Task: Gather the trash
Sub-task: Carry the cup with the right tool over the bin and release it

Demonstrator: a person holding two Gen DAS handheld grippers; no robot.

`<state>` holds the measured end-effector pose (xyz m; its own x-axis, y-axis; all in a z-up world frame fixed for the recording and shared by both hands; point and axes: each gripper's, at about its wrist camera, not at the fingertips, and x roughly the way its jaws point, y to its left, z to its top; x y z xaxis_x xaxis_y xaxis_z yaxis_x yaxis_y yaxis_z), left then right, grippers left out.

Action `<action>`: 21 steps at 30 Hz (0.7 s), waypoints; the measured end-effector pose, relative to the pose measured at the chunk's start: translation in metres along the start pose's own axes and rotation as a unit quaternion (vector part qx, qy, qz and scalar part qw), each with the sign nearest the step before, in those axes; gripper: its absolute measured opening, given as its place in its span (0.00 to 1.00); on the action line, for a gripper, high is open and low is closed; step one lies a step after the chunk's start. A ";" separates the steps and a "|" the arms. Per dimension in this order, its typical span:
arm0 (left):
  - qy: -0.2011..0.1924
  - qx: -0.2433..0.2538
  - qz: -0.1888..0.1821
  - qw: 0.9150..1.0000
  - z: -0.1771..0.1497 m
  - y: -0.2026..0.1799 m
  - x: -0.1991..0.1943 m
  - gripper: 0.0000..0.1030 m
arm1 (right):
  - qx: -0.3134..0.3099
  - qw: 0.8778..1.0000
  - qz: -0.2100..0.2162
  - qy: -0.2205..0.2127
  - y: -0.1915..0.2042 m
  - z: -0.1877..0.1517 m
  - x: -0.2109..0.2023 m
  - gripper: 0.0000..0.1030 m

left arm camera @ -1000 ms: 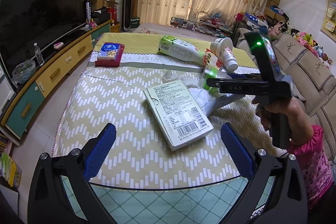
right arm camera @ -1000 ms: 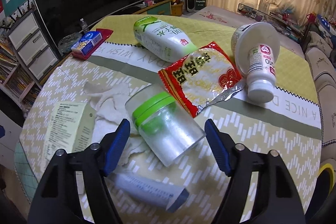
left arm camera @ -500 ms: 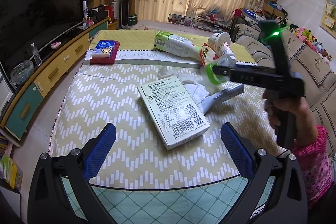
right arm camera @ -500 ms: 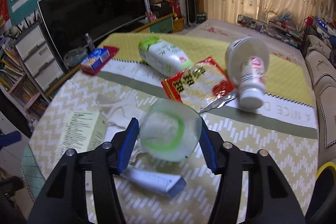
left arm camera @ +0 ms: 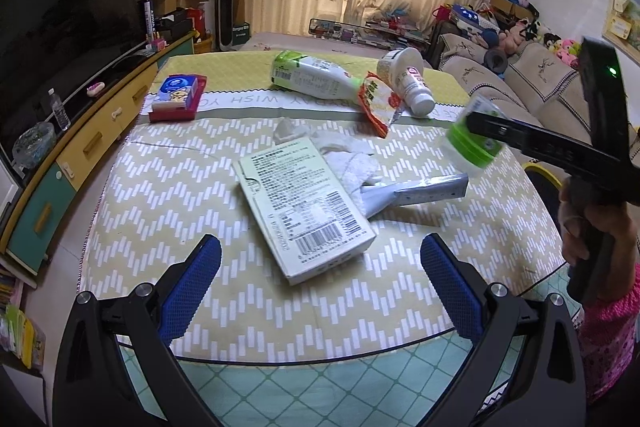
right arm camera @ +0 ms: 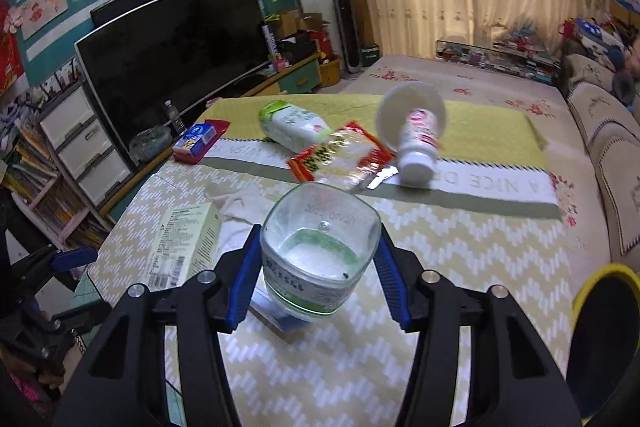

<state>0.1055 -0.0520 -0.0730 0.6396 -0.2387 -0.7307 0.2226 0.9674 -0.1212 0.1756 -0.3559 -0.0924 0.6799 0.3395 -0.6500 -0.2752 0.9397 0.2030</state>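
My right gripper (right arm camera: 316, 263) is shut on a clear plastic jar with a green lid (right arm camera: 318, 247), held above the table with its base toward the camera. The jar (left arm camera: 472, 143) also shows in the left wrist view, lifted at the table's right side. My left gripper (left arm camera: 320, 287) is open and empty above the near table edge, just short of a pale green carton (left arm camera: 304, 203). Other trash lies on the table: a crumpled tissue (left arm camera: 348, 155), a flat white-blue tube (left arm camera: 416, 193), a red snack wrapper (right arm camera: 340, 159), a green-white bottle (right arm camera: 294, 125) and a white bottle (right arm camera: 416, 137).
A blue tissue pack on a red tray (left arm camera: 178, 97) sits at the far left of the table (left arm camera: 168, 187). A yellow-rimmed black bin (right arm camera: 604, 339) stands off the table's right side. A TV cabinet (left arm camera: 72, 147) runs along the left, a sofa (left arm camera: 536, 87) on the right.
My right gripper closed on the jar, lifted it off the table and carried it to the right, turning its base toward the camera. My left gripper stayed open and nearly still.
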 end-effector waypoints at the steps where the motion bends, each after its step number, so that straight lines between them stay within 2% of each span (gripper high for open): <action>1: 0.002 0.001 -0.002 1.000 0.000 -0.002 0.002 0.95 | 0.006 1.000 -0.001 -0.003 -0.006 -0.003 -0.006 0.50; 5: 0.009 0.007 -0.002 1.000 0.002 -0.011 0.010 0.95 | 0.024 1.000 -0.012 -0.011 -0.028 -0.014 -0.026 0.50; 12: 0.021 0.006 0.007 1.000 0.003 -0.017 0.024 0.95 | 0.073 0.994 -0.080 -0.025 -0.097 -0.037 -0.067 0.50; 15: 0.023 0.001 0.015 1.000 0.005 -0.016 0.029 0.95 | 0.109 0.986 -0.124 -0.031 -0.139 -0.051 -0.087 0.50; 21: 0.023 -0.005 0.032 0.999 0.013 -0.018 0.034 0.95 | 0.179 0.959 -0.220 -0.016 -0.223 -0.085 -0.101 0.50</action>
<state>0.1329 -0.0784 -0.0876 0.6170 -0.1728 -0.7678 0.1759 0.9812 -0.0795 0.1109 -0.6030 -0.1344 0.6984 -0.0973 -0.7091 0.2900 0.9442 0.1560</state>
